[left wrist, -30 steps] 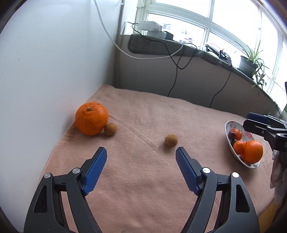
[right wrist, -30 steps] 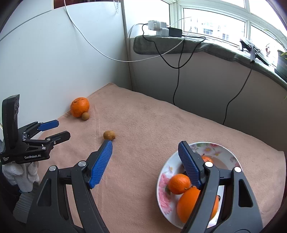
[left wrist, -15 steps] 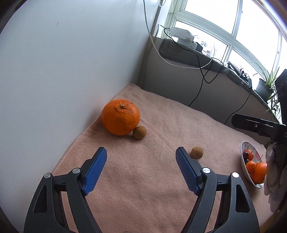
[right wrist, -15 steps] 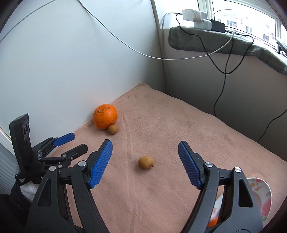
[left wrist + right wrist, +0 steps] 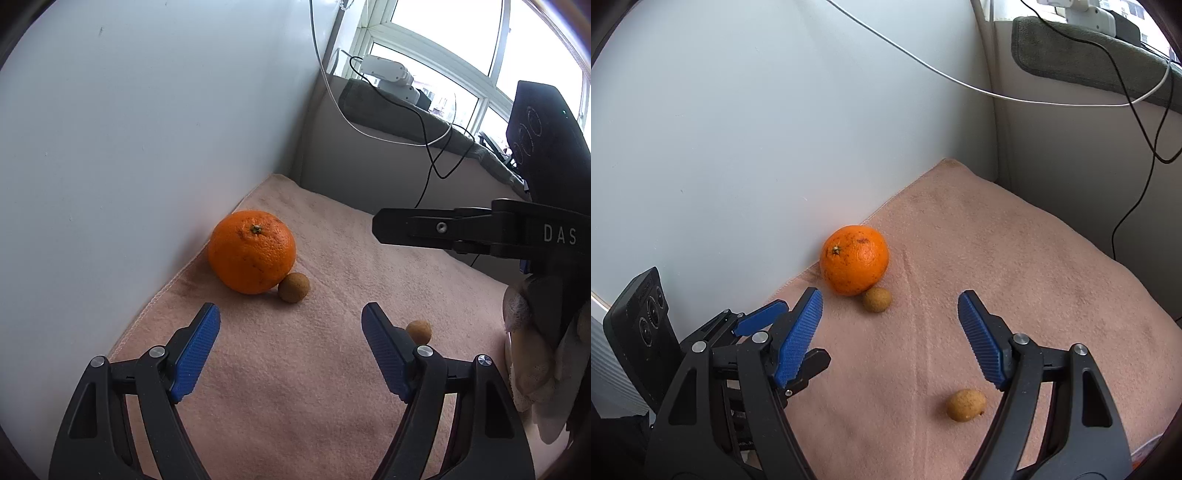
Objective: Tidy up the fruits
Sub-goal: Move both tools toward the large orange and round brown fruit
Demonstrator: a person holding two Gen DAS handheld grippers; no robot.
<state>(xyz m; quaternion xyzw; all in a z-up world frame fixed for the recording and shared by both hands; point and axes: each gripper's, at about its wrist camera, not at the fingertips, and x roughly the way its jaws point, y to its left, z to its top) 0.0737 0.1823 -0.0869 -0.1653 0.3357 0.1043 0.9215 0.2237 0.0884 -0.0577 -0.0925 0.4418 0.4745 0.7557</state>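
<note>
Both grippers are being held tilted downward over a pink towel [image 5: 1015, 258]. The left gripper [image 5: 291, 339] is being kept spread wide and empty; the right gripper [image 5: 890, 325] is likewise being held apart, grasping nothing. An orange [image 5: 252, 252] is lying at the towel's left edge against the wall, a small brown fruit [image 5: 293, 287] touching it. A second brown fruit [image 5: 966, 404] is resting nearer the towel's middle. Only the left wrist view is showing a gloved hand [image 5: 532, 354] behind the right gripper.

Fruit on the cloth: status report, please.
Left gripper and right gripper open, empty. Orange touching small brown fruit; second one apart. Nothing blocking.
</note>
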